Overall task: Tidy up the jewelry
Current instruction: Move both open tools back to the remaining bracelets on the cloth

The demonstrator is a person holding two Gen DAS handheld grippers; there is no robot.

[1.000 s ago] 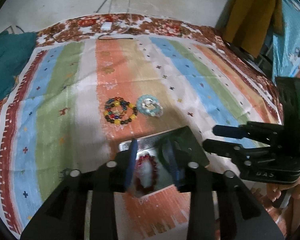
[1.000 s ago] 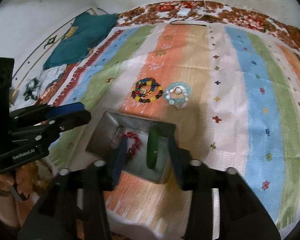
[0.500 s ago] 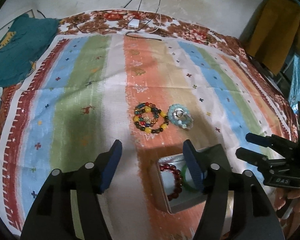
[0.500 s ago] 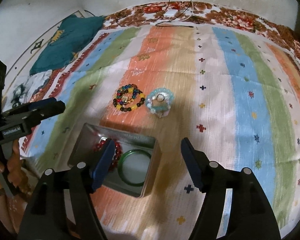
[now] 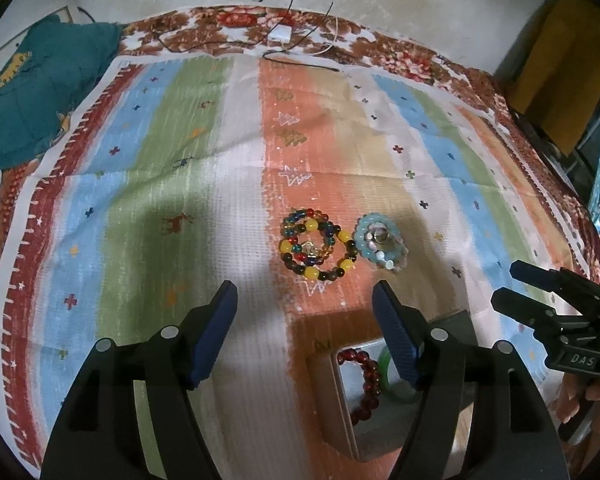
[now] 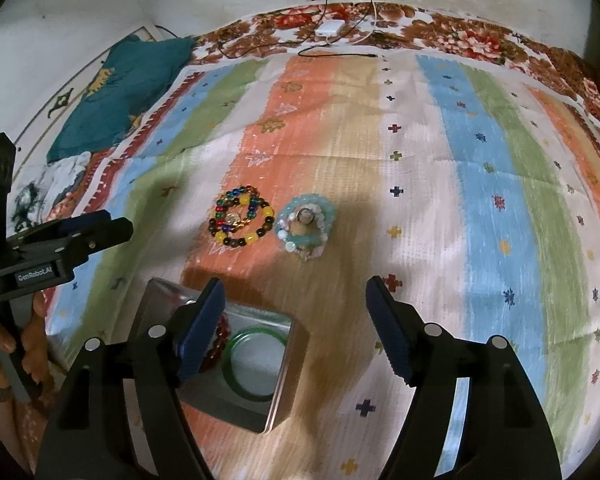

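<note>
A metal tin (image 6: 284, 396) (image 5: 340, 400) sits on the striped cloth and holds a green bangle (image 6: 256, 364) (image 5: 388, 364) and a red bead bracelet (image 5: 366, 384) (image 6: 220, 340). A multicoloured bead bracelet (image 5: 318, 250) (image 6: 240, 220) and a light blue bead bracelet (image 5: 380, 246) (image 6: 306, 226) lie side by side on the cloth beyond the tin. My left gripper (image 5: 304, 336) is open and empty, above the cloth left of the tin. My right gripper (image 6: 296, 328) is open and empty, over the tin's right edge.
The striped cloth (image 5: 160, 200) covers a bed with a floral border. A teal cloth (image 5: 32, 92) lies far left. White and black cables with a white adapter (image 5: 280, 34) lie at the far edge. A yellow garment (image 5: 560, 64) hangs at the right.
Both grippers have opened and pulled back and up from the tin. The green bangle and the red bracelet now lie in the tin. The left gripper has shifted left.
</note>
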